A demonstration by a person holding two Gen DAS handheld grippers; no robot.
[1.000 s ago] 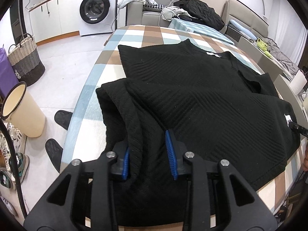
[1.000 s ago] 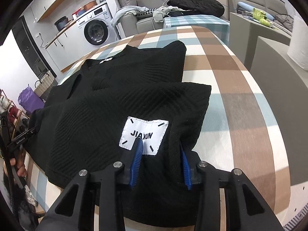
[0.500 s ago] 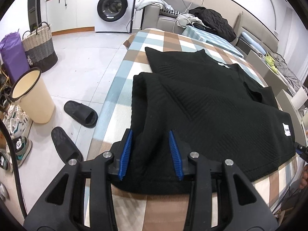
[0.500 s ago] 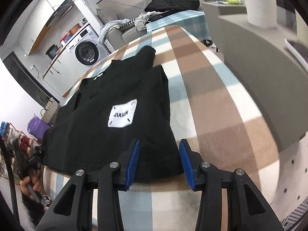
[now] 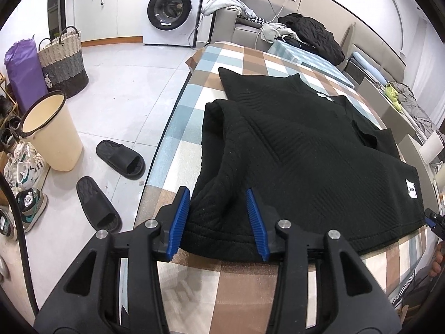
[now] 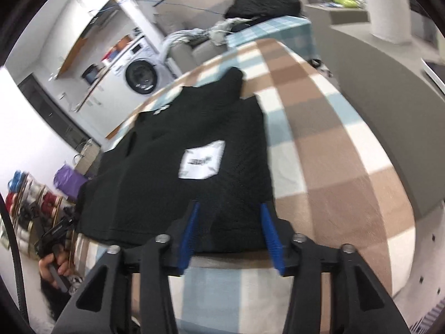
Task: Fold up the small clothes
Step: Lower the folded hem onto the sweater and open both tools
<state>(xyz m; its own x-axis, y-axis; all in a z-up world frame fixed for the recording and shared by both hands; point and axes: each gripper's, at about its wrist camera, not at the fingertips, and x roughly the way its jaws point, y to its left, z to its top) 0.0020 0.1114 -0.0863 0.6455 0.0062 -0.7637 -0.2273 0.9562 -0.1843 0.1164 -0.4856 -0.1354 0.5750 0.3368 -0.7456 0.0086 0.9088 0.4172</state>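
Left wrist view. We see the black garment (image 5: 306, 161) lying on the checked desk (image 5: 194, 286), filling centre and right of the frame. Its lower part is already doubled up over the body: a soft rounded fold edge runs along the left, and a stitched hem lies nearest the camera. The far part, with a neck label in the upper middle, is still a single flat layer. We judge one fold made, with at least a crosswise fold and some squaring left. The left gripper (image 5: 219, 220) sits at the near hem with its jaws spread wide, blue ribbed pads either side of the cloth corner and not pinching it. The knit is thick and matte with diagonal ribbing, and it holds a plump roll instead of a sharp crease. A white patch (image 5: 411, 189) shows at right. On the tiled floor at left: a cream bin (image 5: 52, 130), two black slippers (image 5: 111, 183), a woven basket (image 5: 64, 61); a washing machine (image 5: 172, 8) at top.

Right wrist view. The frame is blurred. The same garment (image 6: 194, 167) lies in the centre-left, the white patch (image 6: 201, 160) facing up, its lettering unreadable. The right gripper (image 6: 230, 233) is at the near edge, jaws released and wide, the cloth edge between the blue pads but ungripped. The desk cloth is brown, white and pale blue squares. At lower left a hand (image 6: 52, 267) holds the other tool's handle.
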